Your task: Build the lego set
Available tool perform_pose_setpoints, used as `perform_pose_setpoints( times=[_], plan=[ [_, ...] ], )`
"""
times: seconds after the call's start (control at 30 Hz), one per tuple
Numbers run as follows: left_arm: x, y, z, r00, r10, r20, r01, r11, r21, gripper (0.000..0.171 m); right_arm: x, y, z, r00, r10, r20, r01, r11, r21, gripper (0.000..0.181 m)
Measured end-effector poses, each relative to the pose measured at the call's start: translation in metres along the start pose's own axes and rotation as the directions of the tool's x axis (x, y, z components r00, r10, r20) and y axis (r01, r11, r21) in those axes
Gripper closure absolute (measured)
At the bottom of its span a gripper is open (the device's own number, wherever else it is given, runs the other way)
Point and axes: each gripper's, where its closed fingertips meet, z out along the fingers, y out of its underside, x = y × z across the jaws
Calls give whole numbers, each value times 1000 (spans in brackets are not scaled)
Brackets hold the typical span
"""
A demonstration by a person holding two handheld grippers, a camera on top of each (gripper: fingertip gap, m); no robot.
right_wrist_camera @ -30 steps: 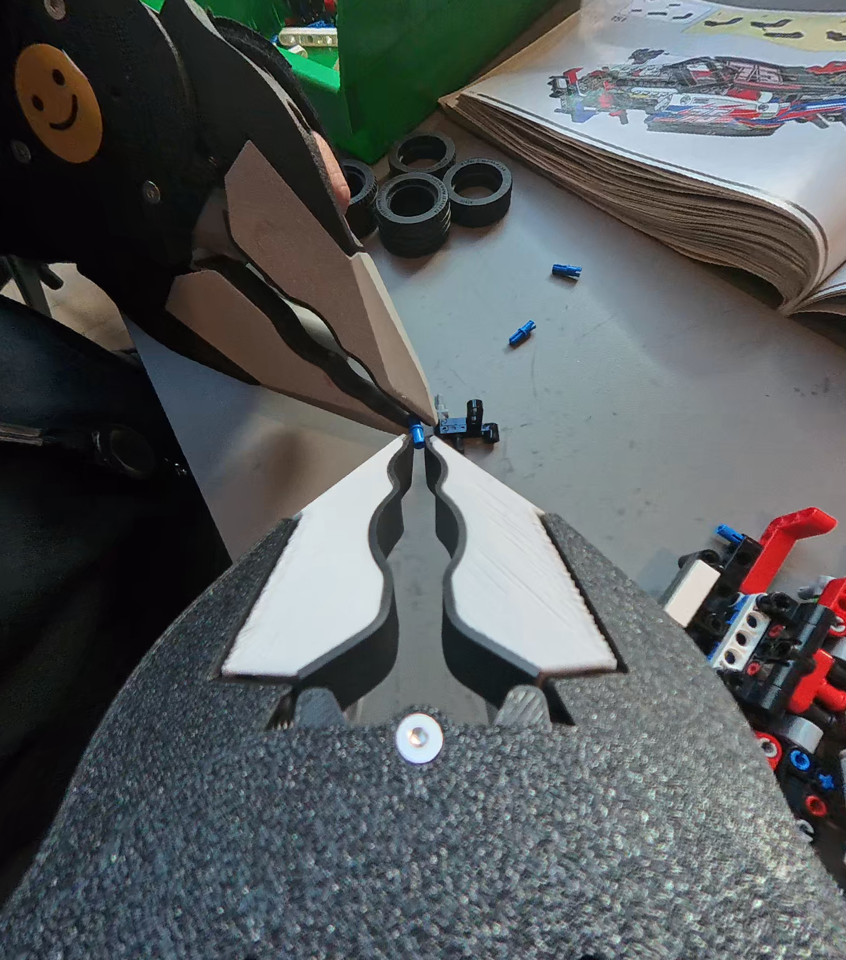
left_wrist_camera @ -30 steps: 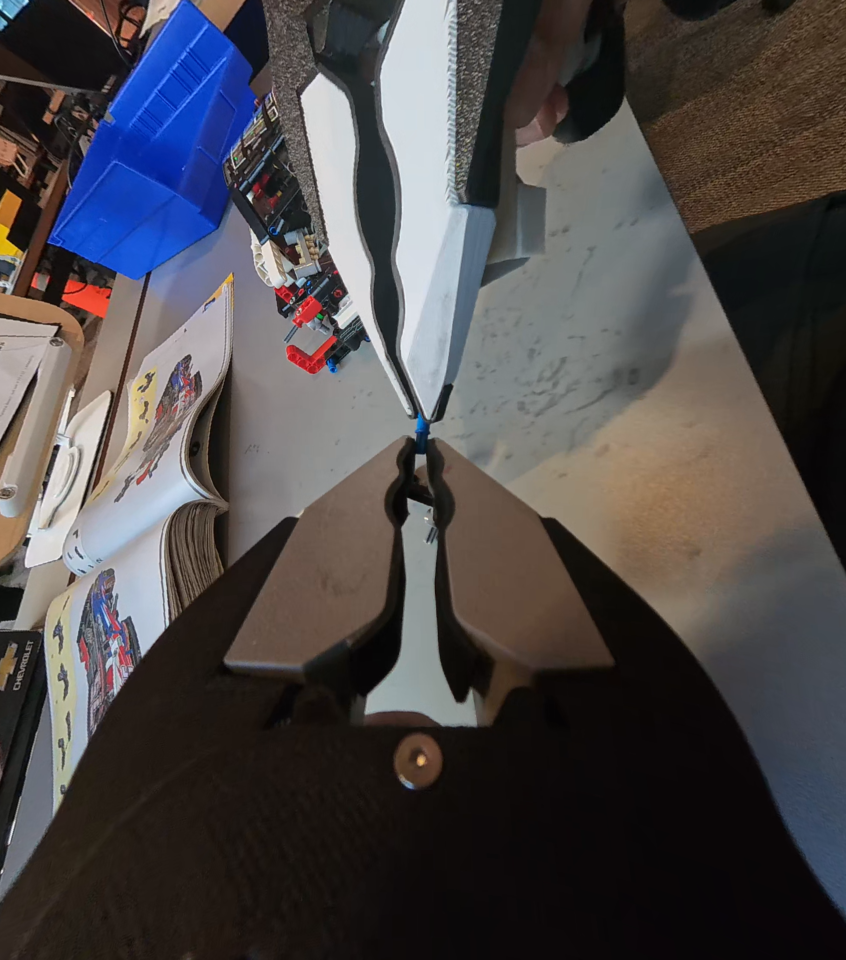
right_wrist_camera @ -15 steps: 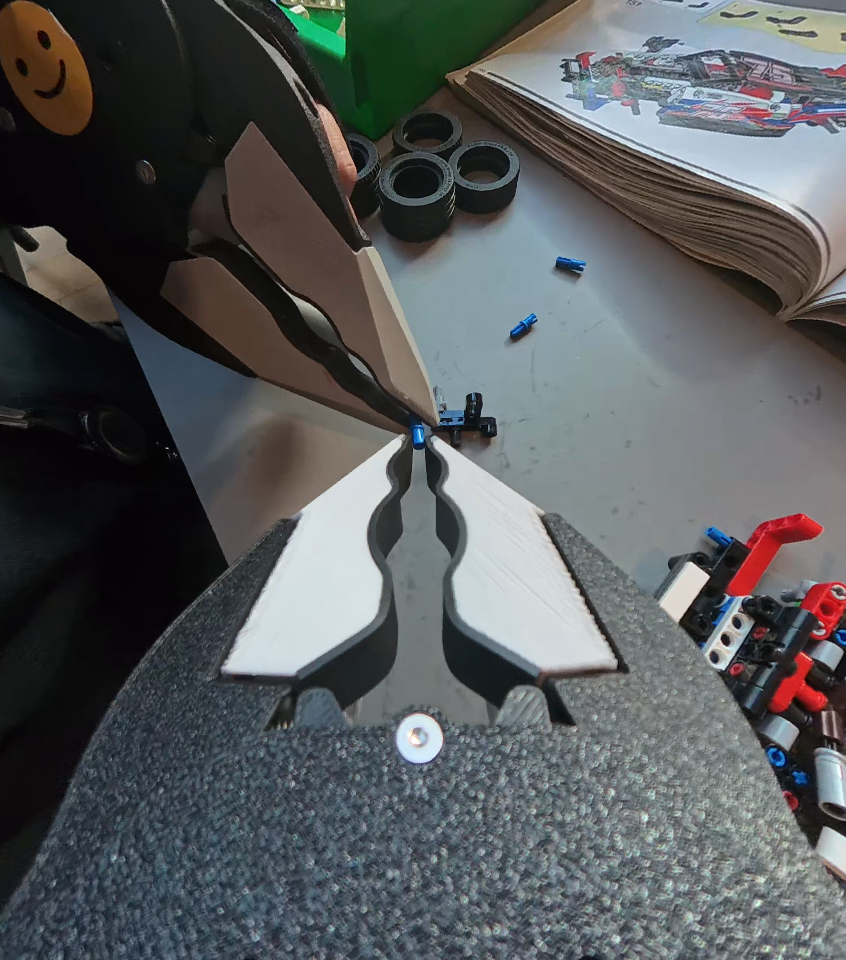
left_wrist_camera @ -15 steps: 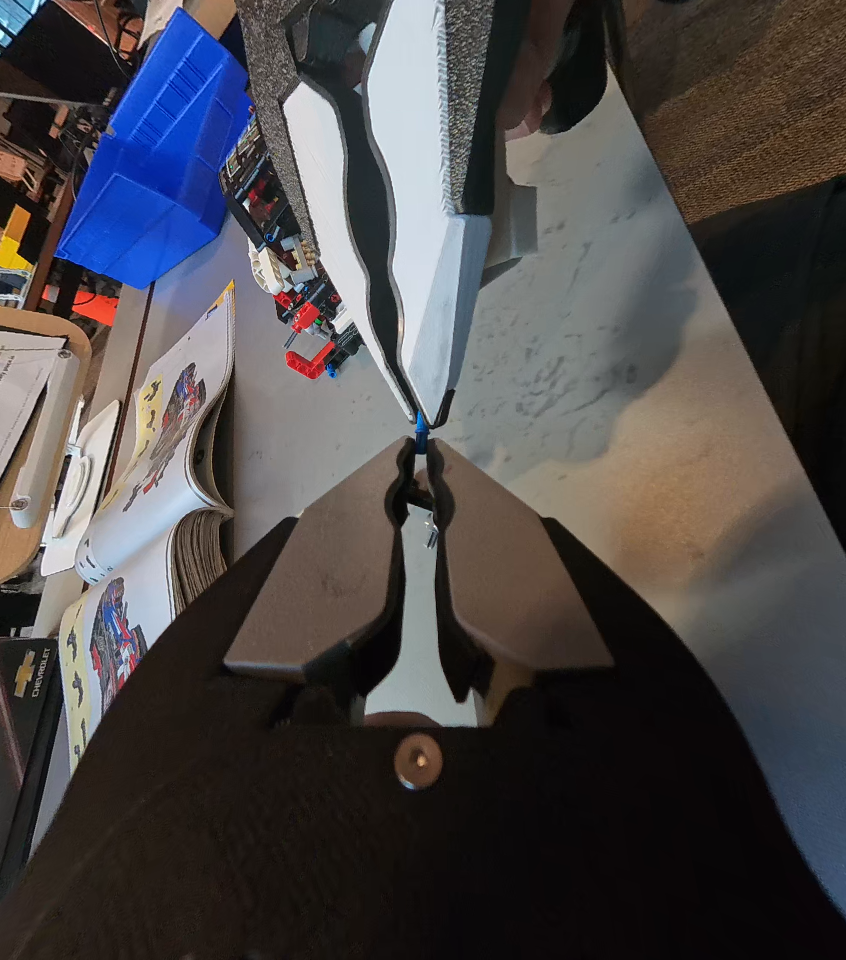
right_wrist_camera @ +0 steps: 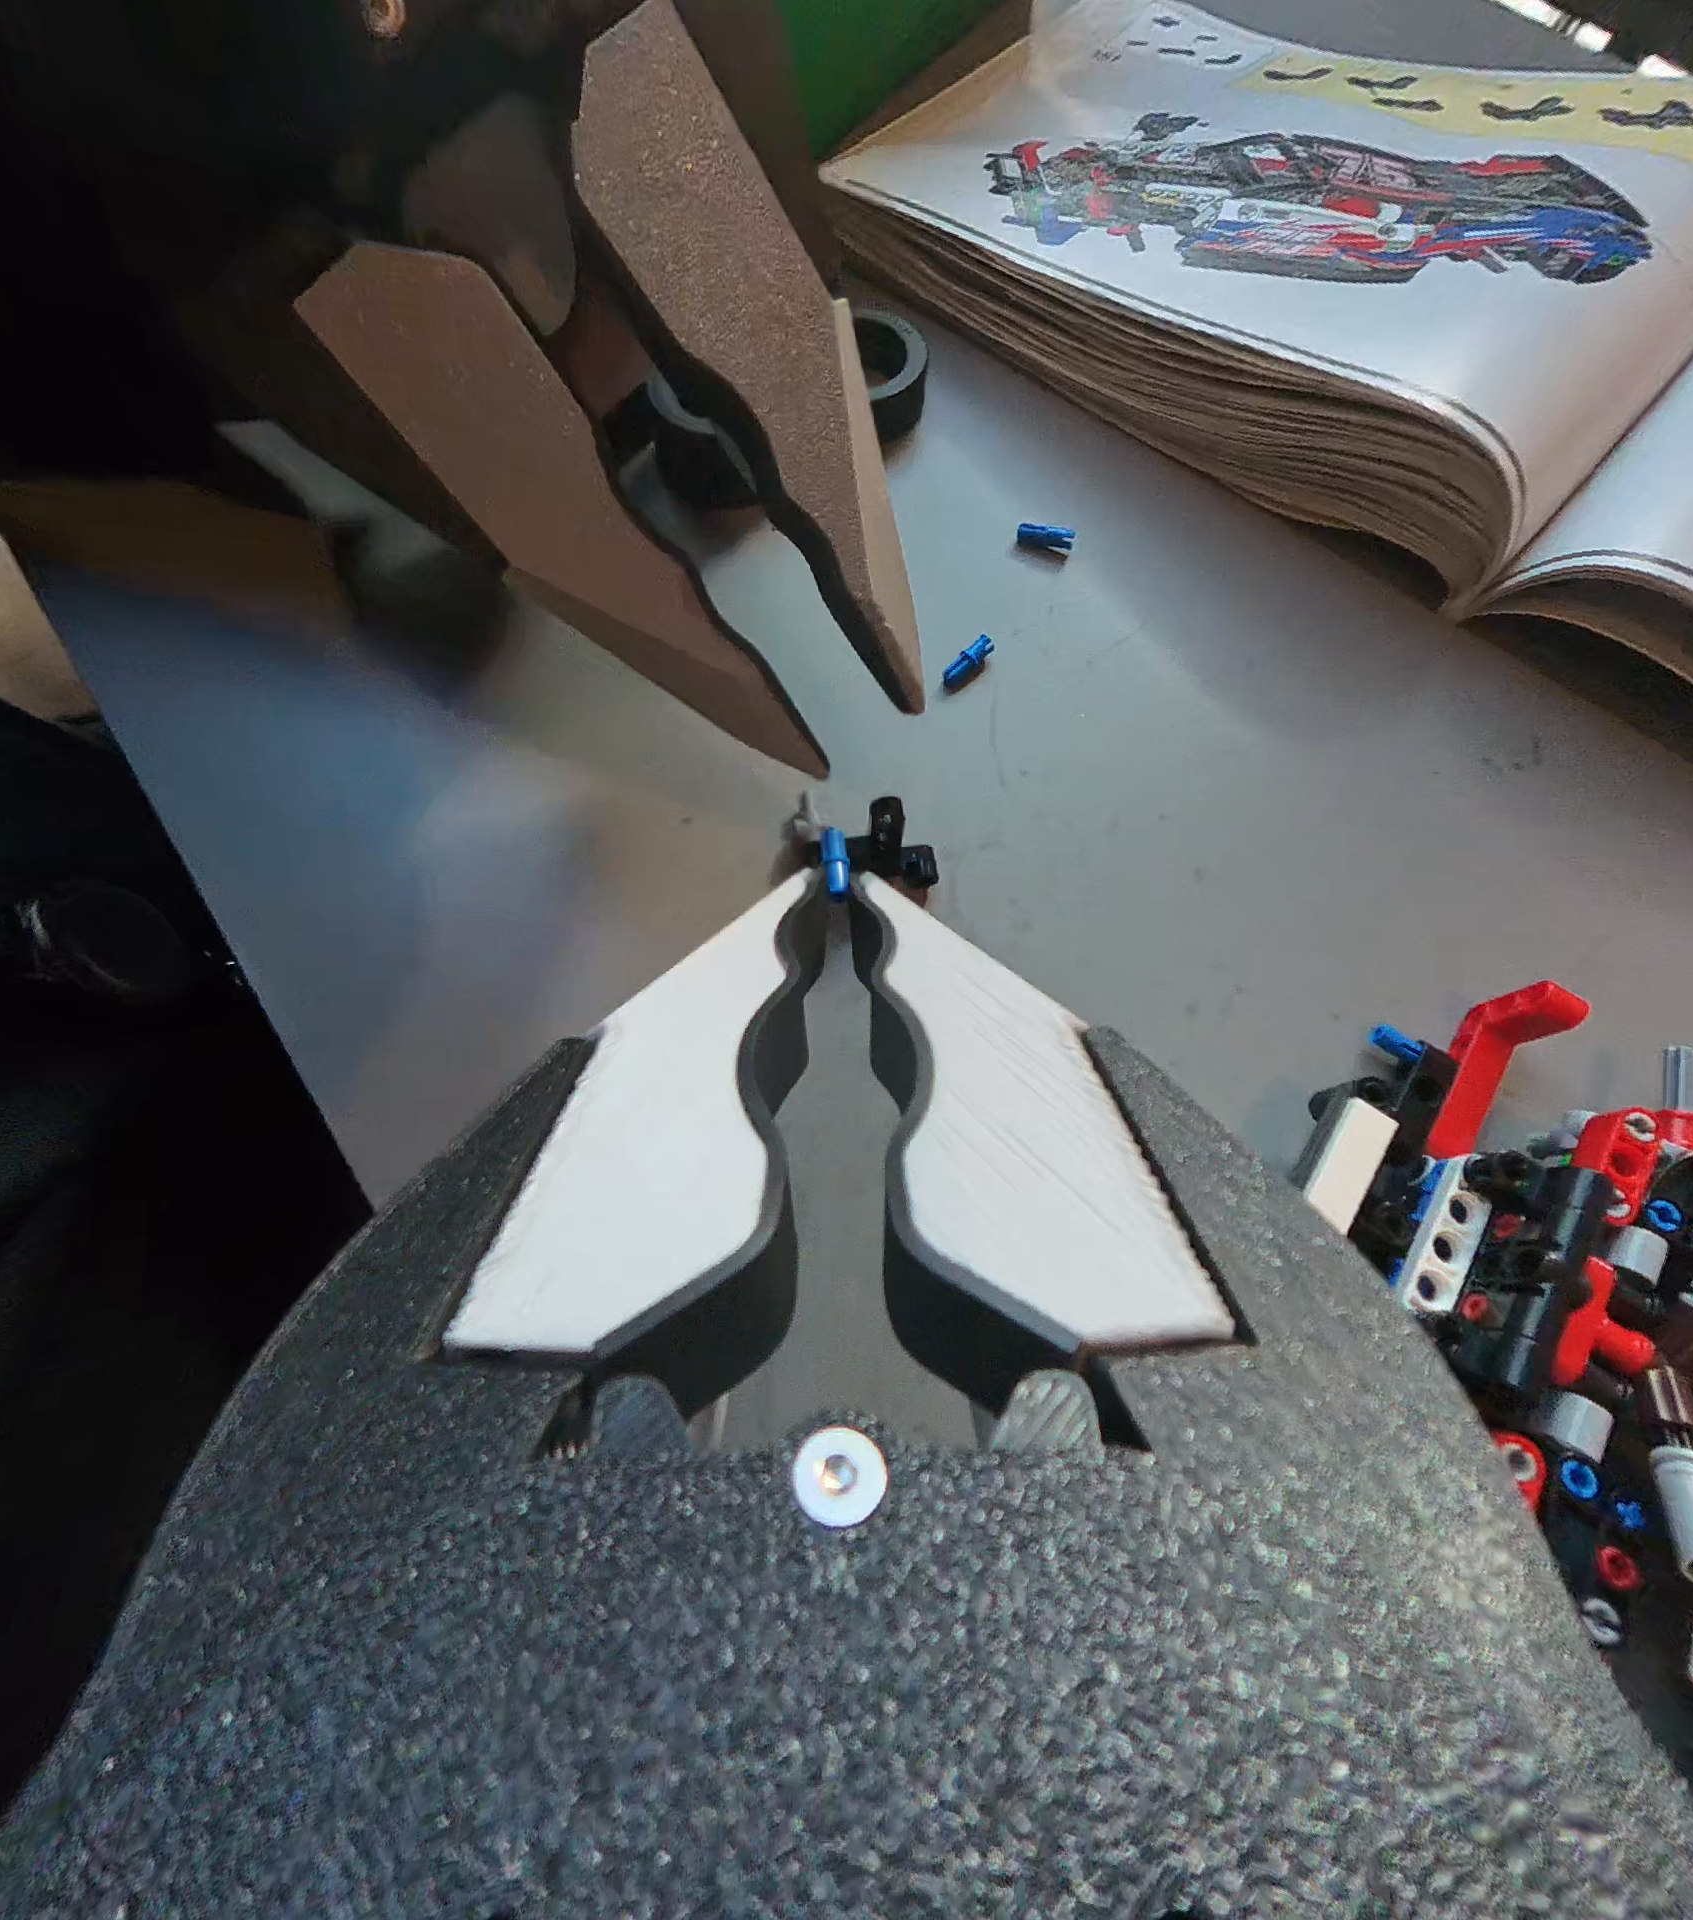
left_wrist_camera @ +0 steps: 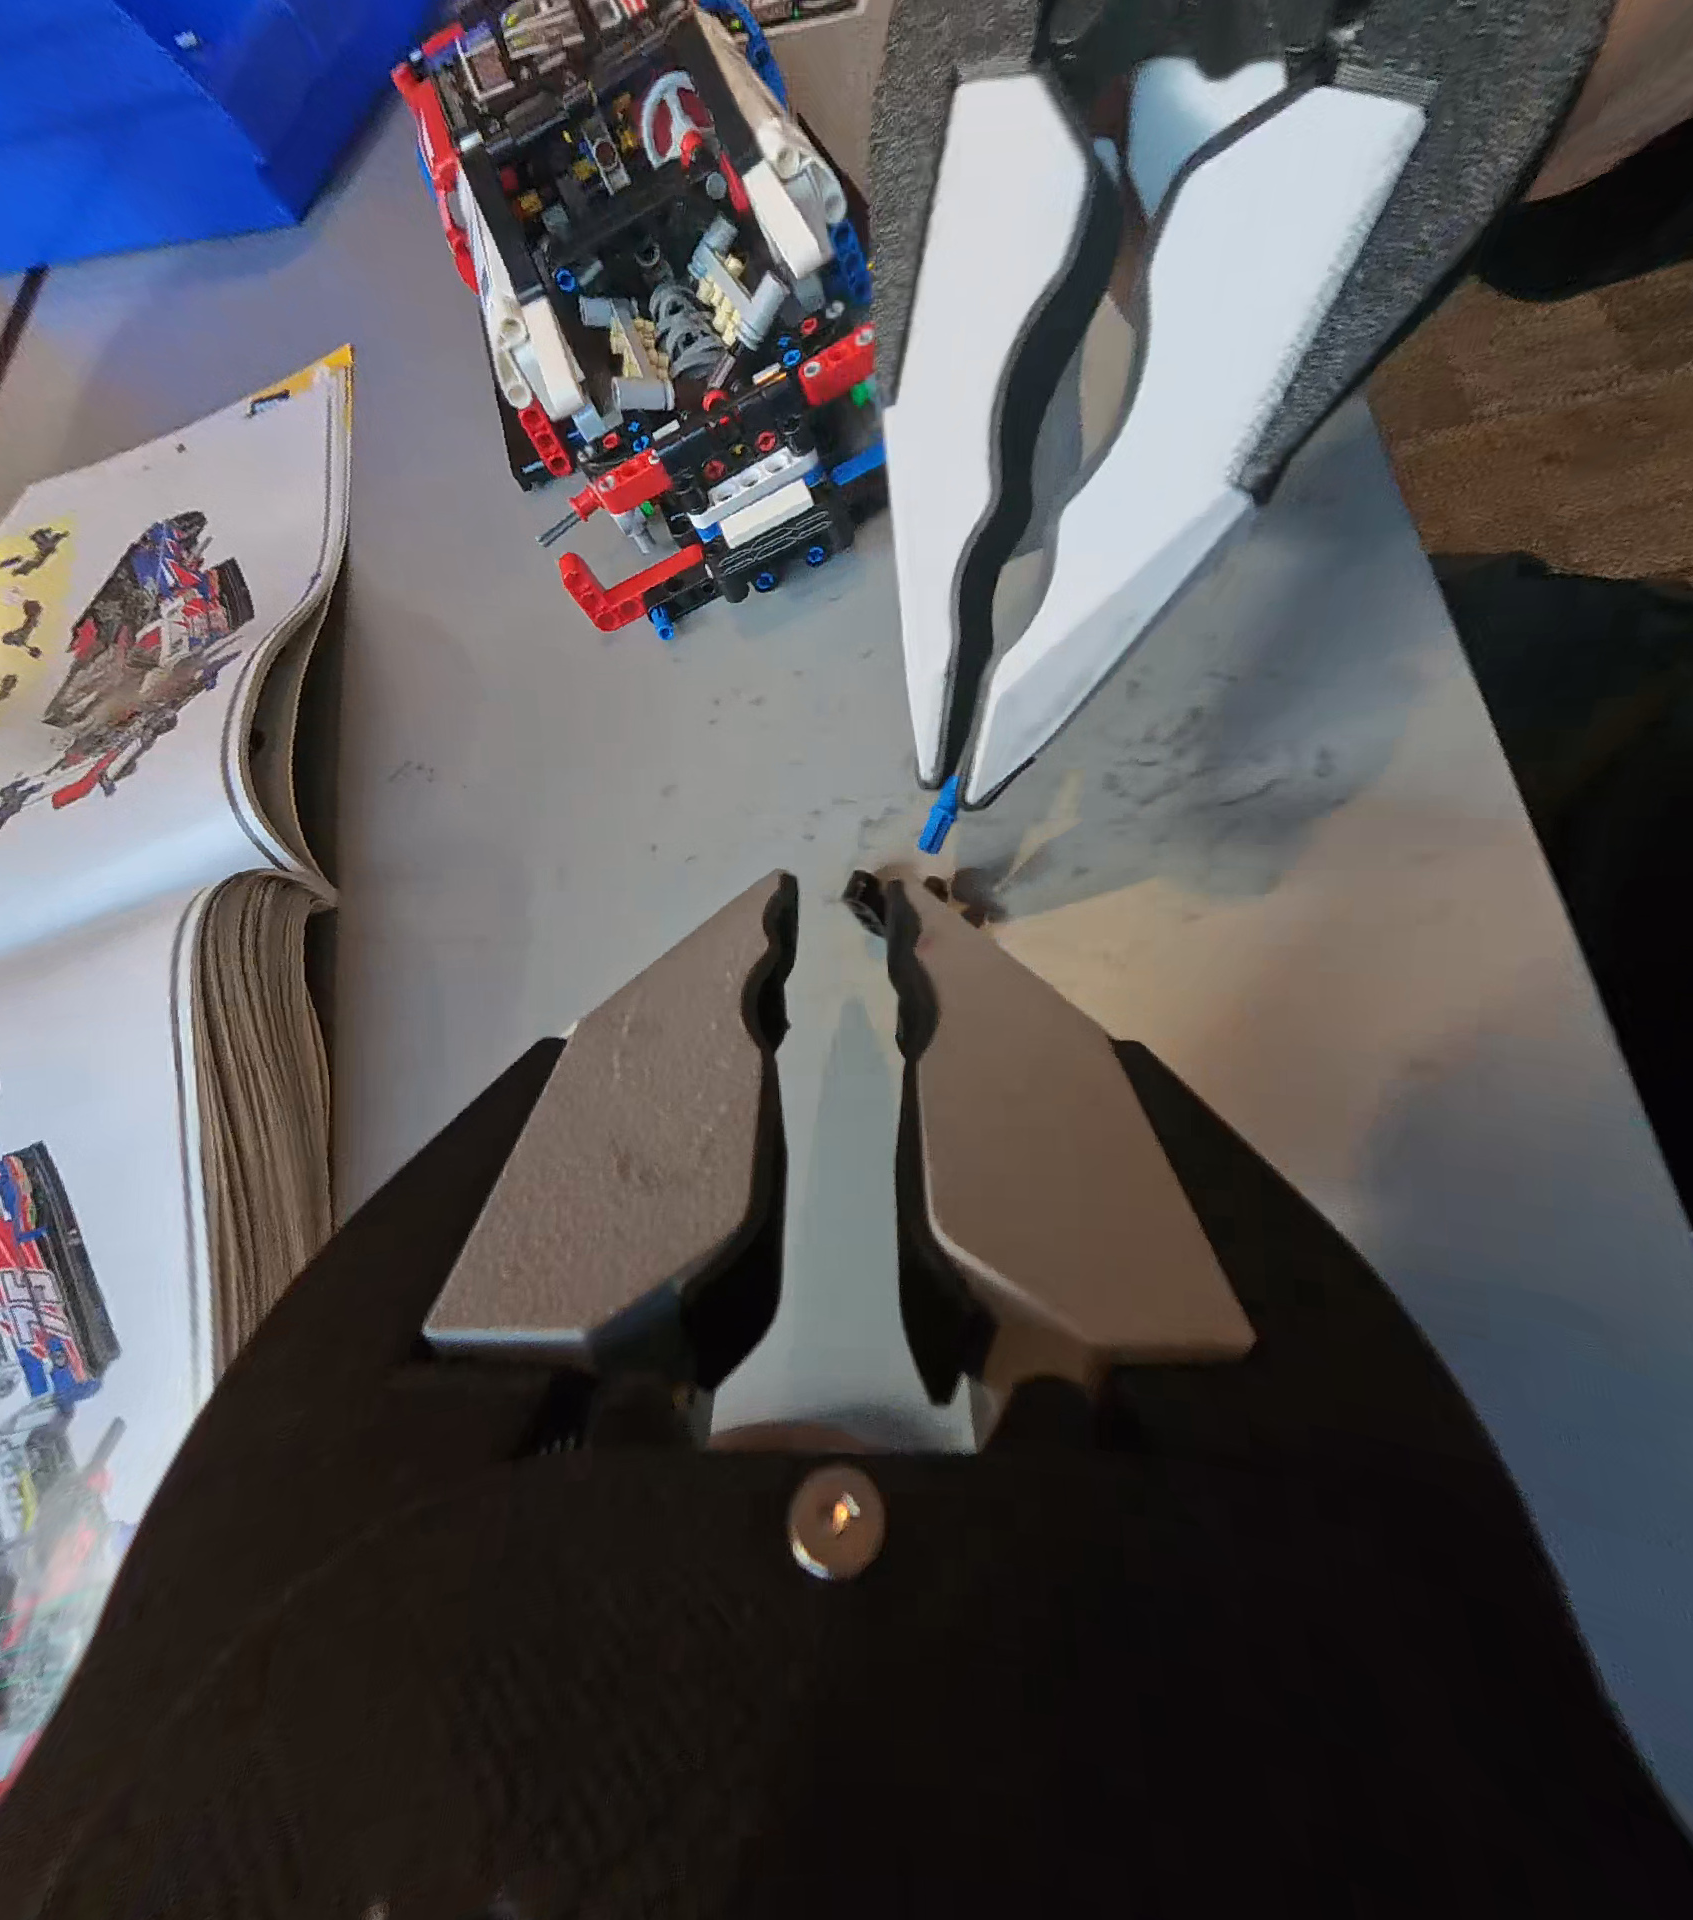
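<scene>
My right gripper (right_wrist_camera: 837, 881), with white fingers, is shut on a small blue pin (right_wrist_camera: 831, 862) that sticks out past its tips. It also shows in the left wrist view (left_wrist_camera: 948, 781) with the pin (left_wrist_camera: 937, 816) hanging from it. My left gripper (left_wrist_camera: 837, 897), with brown fingers, is open and empty. A small black connector piece (right_wrist_camera: 889, 842) lies on the grey table between the two grippers, just past the left gripper's right fingertip (left_wrist_camera: 863, 899). The left gripper (right_wrist_camera: 868, 740) hovers a little above and behind it. The half-built car model (left_wrist_camera: 665, 312) stands farther back.
An open instruction book (right_wrist_camera: 1341, 260) lies on the table (right_wrist_camera: 1237, 831). Two loose blue pins (right_wrist_camera: 1044, 535) (right_wrist_camera: 967, 662) and black tyres (right_wrist_camera: 889, 358) lie near it. The car model (right_wrist_camera: 1548, 1247) is at the right. A blue bin (left_wrist_camera: 94, 104) stands beyond the book. The table edge (left_wrist_camera: 1548, 1039) is close. Only a small space, under 4 cm, lies between the two pairs of fingers. The half-built car model (left_wrist_camera: 665, 312) is about 20 centimetres from both grippers' fingertips.
My left gripper has opened and drawn back. The two grippers, tip to tip before, are now apart. The black connector now lies on the table, and the right still holds the blue pin.
</scene>
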Motion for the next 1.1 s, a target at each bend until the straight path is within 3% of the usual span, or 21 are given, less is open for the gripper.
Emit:
perform_pose_setpoints(
  times=[0.13,0.27,0.4,0.63,0.73,1.0,1.1],
  plan=[
    [-1,8,3,994,32,-107,-44,993,-106,161,5,-1,-2,996,-45,-75,48,998,40,178],
    [0,15,10,973,33,-227,-76,980,-185,158,-1,5,-8,998,-33,-61,36,998,57,178],
    [4,19,16,955,73,-287,-141,964,-224,159,5,8,-19,991,-49,-124,58,996,73,178],
    [15,12,24,941,67,-332,-140,969,-202,167,4,17,-22,995,-29,-97,34,998,57,178],
    [25,6,27,934,58,-351,-130,974,-184,167,2,16,-29,995,64,-75,-57,994,92,178],
    [49,-13,41,909,68,-410,-125,986,-114,167,-12,42,-47,980,172,-101,-161,982,101,178],
    [51,-14,45,909,81,-409,-139,984,-115,159,-12,45,-50,974,191,-118,-178,978,113,178]
  ],
)
